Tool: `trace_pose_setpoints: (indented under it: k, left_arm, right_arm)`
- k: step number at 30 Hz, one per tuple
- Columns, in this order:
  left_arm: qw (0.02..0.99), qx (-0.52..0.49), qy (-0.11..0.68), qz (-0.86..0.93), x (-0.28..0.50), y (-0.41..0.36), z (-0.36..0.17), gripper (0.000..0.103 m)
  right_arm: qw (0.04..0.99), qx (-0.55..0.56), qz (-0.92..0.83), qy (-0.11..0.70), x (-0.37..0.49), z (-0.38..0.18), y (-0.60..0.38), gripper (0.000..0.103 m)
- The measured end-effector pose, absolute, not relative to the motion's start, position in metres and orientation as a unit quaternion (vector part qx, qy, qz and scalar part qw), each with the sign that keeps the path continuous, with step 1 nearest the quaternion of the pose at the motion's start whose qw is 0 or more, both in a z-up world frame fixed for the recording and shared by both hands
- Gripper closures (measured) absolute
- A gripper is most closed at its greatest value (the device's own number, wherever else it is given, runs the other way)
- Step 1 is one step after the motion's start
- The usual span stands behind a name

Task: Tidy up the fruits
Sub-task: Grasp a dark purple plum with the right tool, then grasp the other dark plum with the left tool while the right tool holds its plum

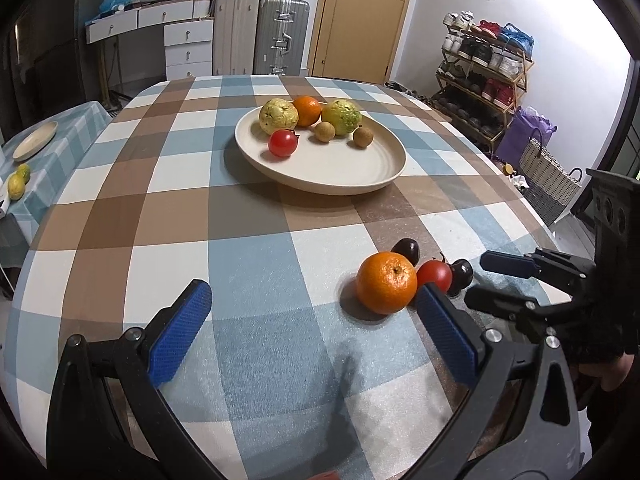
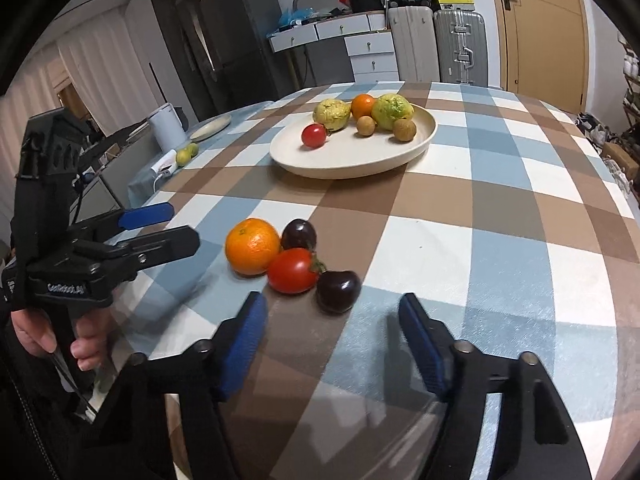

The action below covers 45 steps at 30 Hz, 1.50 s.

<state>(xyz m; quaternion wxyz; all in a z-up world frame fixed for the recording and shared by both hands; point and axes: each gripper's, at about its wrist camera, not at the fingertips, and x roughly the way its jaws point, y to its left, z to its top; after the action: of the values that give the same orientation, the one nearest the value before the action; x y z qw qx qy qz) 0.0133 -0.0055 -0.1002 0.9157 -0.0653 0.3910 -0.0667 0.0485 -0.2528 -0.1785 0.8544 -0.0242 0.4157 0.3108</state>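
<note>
A cream plate sits mid-table and holds two guavas, an orange, a tomato and two longans. Loose on the checked cloth lie an orange, a red tomato and two dark plums. My left gripper is open and empty, with the loose orange just by its right finger. My right gripper is open and empty, with the near plum just ahead between its fingertips. It also shows in the left wrist view.
A side table at the left holds a small plate, two yellow-green fruits and a white kettle. Suitcases, drawers and a door stand beyond the table. A shoe rack and baskets stand at the right.
</note>
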Motion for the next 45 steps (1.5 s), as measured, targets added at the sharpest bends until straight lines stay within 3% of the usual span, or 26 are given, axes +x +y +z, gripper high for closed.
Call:
trace_pose_setpoints:
  k: [8,12,17,32,39,45]
  left_arm:
    - [0.915,-0.067,0.392,-0.069,0.018,-0.005,-0.099,0.001]
    - [0.915,-0.065,0.392,-0.072,0.024,-0.006,-0.096,0.001]
    - [0.92,-0.038,0.383,-0.075,0.032,-0.014,-0.087,0.001]
    - [0.891,0.078,0.426,-0.139,0.074,-0.067,-0.073,0.001]
    - [0.868,0.068,0.465,-0.158,0.097,-0.077,-0.086,0.003]
    - [0.843,0.056,0.509,-0.165,0.11,-0.085,-0.099,0.021]
  right_arm:
    - [0.848,-0.045,0.326,0.416,0.054,-0.179,-0.245,0.067]
    - [0.845,-0.054,0.331,0.415,0.054,-0.179,-0.242,0.068]
    - [0.844,-0.038,0.323,0.427,0.061,-0.183,-0.247,0.078]
    - [0.848,0.054,0.332,0.409,0.069,-0.178,-0.276,0.079]
    - [0.846,0.07,0.349,0.398,0.07,-0.175,-0.278,0.079]
    - [0.842,0.07,0.363,0.393,0.068,-0.174,-0.277,0.079]
